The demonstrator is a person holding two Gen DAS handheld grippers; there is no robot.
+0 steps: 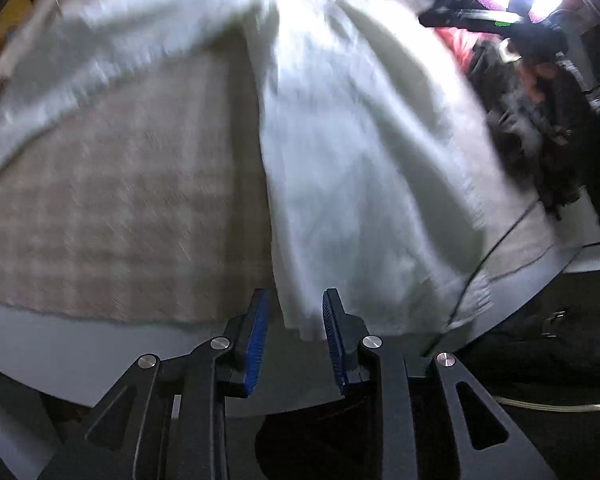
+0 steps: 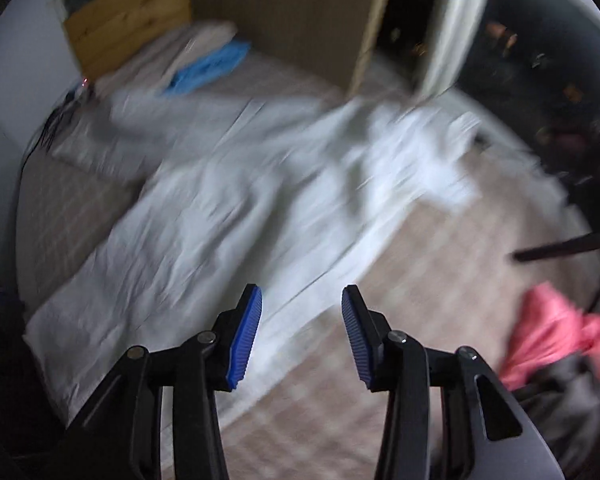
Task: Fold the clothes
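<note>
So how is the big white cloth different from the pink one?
The white cloth is large and spread flat across the checked bed cover; the pink cloth is small and bunched in a heap at the edge. White lies alone; pink sits against dark clothes. Neither is folded or gripped.

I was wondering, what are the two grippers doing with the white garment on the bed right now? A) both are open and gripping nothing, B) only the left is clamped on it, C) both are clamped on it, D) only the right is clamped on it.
A: the left gripper and right gripper both show parted blue pads, and neither clamps the white garment.
</note>
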